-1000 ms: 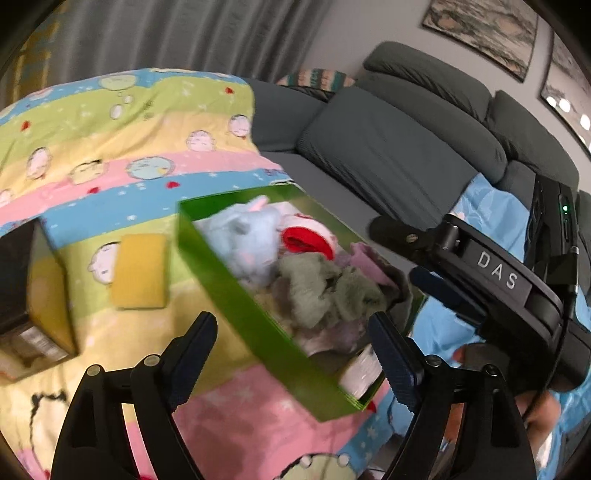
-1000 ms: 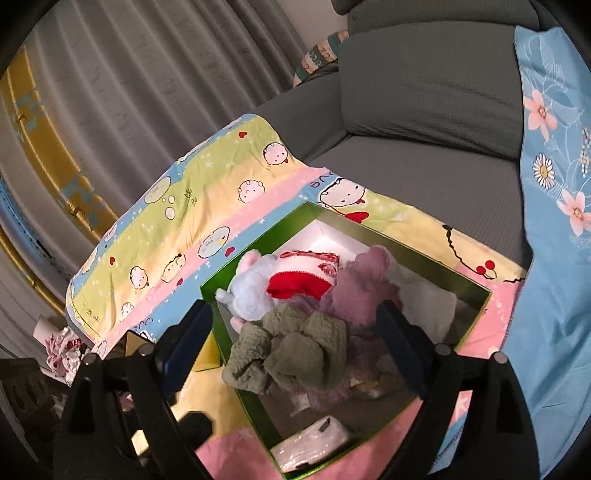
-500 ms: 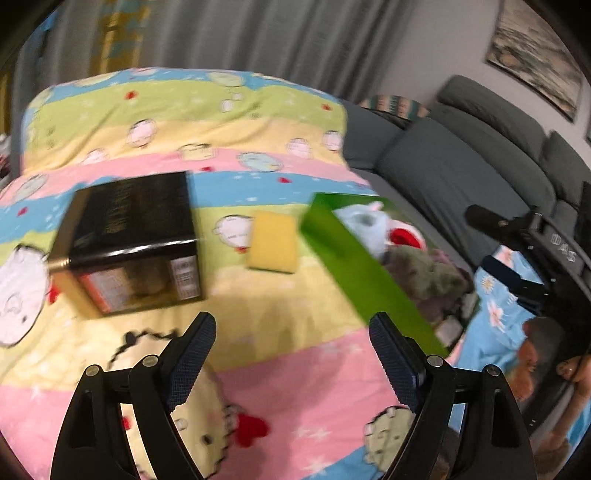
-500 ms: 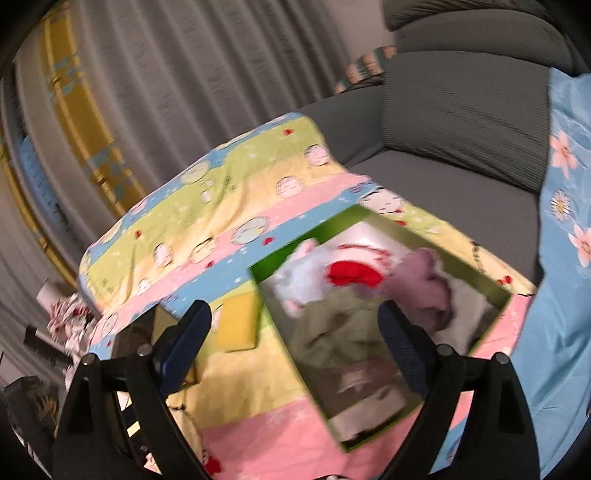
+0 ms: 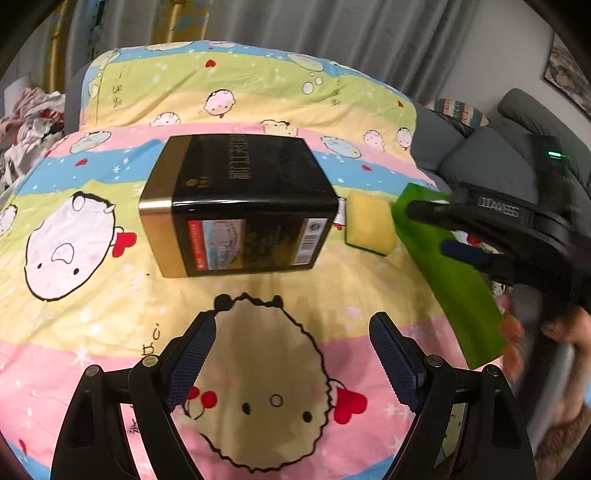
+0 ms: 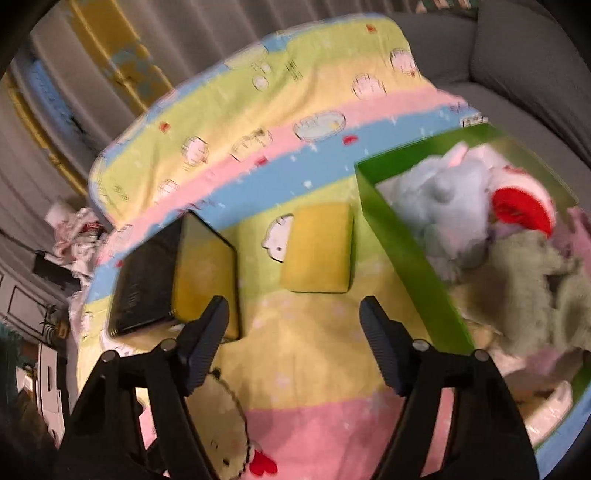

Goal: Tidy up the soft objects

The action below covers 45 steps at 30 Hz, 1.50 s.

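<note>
where the cartoon blanket (image 5: 110,258) covers the sofa (image 6: 524,66), items as follows: left gripper (image 5: 291,354) – fingers spread wide, nothing betw them, hovering over blanket; right gripper (image 6: 295,332) – fingers also apart, empty, above blanket near the sponge. yellow sponge (image 5: 369,229) – flat on blanket, betw black box (image 5: 240,203) and green box (image 5: 450,277), apart from both in right wrist view. green box – open top, holds soft objs: pale blue plush (image 6: 447,206), red-and-white item (image 6: 521,206), olive-green cloth (image 6: 532,291), pinkish cloth (image 6: 580,236) at far edge; contents blurred. black box – closed, gold end panel, lying on its side on blanket. misc: clothes pile (image 5: 29,122) off blanket's far left; grey curtain (image 5: 332,33) behind.
</note>
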### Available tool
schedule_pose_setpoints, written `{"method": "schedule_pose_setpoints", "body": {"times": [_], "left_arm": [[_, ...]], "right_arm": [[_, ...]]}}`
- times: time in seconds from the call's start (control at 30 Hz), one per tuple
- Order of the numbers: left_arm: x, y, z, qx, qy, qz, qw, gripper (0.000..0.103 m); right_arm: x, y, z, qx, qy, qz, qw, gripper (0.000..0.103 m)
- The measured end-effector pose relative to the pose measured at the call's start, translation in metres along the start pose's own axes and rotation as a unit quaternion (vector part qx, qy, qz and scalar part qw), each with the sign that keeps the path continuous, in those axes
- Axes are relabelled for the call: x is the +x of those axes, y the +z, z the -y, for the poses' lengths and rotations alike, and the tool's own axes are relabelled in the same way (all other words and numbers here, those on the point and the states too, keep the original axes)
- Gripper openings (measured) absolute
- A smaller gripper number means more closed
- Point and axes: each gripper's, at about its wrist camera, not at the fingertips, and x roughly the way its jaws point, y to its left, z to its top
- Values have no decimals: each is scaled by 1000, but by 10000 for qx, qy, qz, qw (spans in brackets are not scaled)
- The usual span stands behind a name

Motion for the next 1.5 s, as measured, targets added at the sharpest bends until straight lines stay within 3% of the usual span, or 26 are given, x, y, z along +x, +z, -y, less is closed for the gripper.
{"method": "schedule_pose_setpoints", "body": {"times": [0.23,0.4,0.5,0.63,0.8,0.9,1.03,1.2,1.27,1.33,1.37,1.43,1.47,1.5], "left_arm": [[8,0,-13,-121,-15,-108,9999,85],[15,-4,-19,-191,26,-226,9996,85],[17,-6,-19,-195,41,-265,9995,85],[15,-7,-18,-210,18,-279,9994,85],[11,-9,-12,-178,-65,-288,9994,85],[10,-12,-3,-94,-157,-348,9992,85],[14,-19,9,-57,-365,-457,9983,85],[30,-21,28,-73,-754,-675,9948,85],[39,-20,38,-41,-1010,-767,9919,85],[51,-19,49,-47,-1341,-950,9864,84],[55,-18,52,-62,-1407,-990,9851,81],[64,-16,61,-13,-1386,-1061,9847,63],[67,-16,64,20,-1386,-1088,9843,60],[71,-16,67,55,-1424,-1121,9834,52]], "right_arm": [[54,16,-12,-221,-764,-302,9964,70],[80,24,-16,-387,-979,-369,9938,72],[94,24,-14,-512,-1208,-459,9903,61],[82,17,-10,-610,-1062,-384,9917,55],[32,-20,-6,-663,-462,-666,9945,57],[5,-47,4,-617,-36,-837,9946,63],[-9,-65,14,-530,220,-862,9946,82],[-8,-60,28,-211,412,-669,9967,81],[1,-58,33,-69,494,-735,9960,77],[7,-56,38,45,530,-831,9951,63],[10,-56,40,81,516,-869,9948,60],[15,-55,42,106,495,-910,9946,55],[18,-56,43,124,516,-946,9941,53],[20,-56,44,123,603,-995,9931,46]]}}
